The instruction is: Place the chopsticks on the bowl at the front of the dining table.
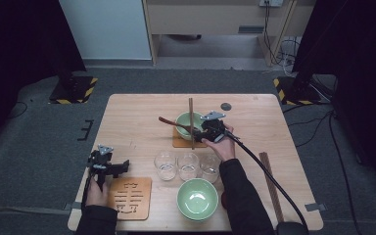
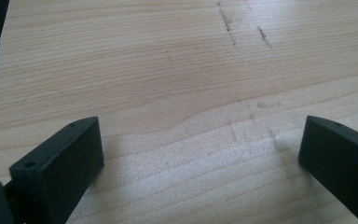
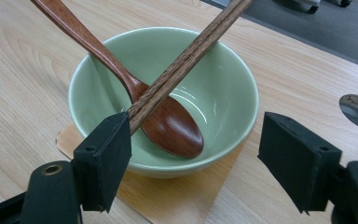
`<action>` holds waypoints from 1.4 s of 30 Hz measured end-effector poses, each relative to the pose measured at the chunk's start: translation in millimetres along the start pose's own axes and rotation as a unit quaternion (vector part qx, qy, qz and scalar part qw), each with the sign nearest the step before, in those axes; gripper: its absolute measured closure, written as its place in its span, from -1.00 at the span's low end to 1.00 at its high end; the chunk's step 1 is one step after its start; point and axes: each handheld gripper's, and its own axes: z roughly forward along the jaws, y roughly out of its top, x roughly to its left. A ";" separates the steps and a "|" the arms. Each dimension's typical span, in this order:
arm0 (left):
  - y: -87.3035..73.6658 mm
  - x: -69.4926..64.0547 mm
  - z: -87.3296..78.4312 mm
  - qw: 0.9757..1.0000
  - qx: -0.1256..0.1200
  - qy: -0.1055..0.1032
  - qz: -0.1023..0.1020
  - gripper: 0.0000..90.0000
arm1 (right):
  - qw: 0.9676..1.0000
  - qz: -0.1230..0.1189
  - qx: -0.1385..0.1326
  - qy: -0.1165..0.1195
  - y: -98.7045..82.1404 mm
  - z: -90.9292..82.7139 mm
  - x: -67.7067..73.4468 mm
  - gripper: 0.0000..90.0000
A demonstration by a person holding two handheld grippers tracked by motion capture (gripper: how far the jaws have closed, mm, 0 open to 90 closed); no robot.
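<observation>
A pale green bowl (image 3: 214, 93) stands on a small wooden coaster (image 3: 168, 198) at the table's middle. A brown wooden spoon (image 3: 168, 121) rests in it, handle leaning out over the rim. A pair of dark chopsticks (image 3: 186, 58) lies across the bowl and the spoon. My right gripper (image 3: 198, 135) is open just in front of the bowl, and the chopsticks' near end runs behind its left jaw. In the high view the right gripper (image 1: 199, 132) sits at the bowl (image 1: 186, 119). My left gripper (image 2: 200, 135) hangs open over bare wood, near the table's front left (image 1: 122, 166).
Three clear glasses (image 1: 188, 165) stand in a row in front of the far bowl. A second green bowl (image 1: 197, 198) sits at the front edge. A cut-out wooden trivet (image 1: 129, 197) lies front left. Another pair of chopsticks (image 1: 270, 183) lies at the right.
</observation>
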 end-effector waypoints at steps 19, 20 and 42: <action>0.0 0.0 0.0 1.000 0.000 0.000 0.000 -1.00 | 1.000 0.005 -0.003 0.001 1.0 -1.3 -0.7 -0.45; 0.0 0.0 0.0 1.000 0.000 0.000 0.000 -1.00 | 1.000 0.005 -0.002 0.000 1.2 -1.6 -1.3 -0.45; 0.0 0.0 0.0 1.000 0.000 0.000 0.000 -1.00 | 0.999 0.007 -0.029 -0.021 19.8 -38.5 -19.6 -0.55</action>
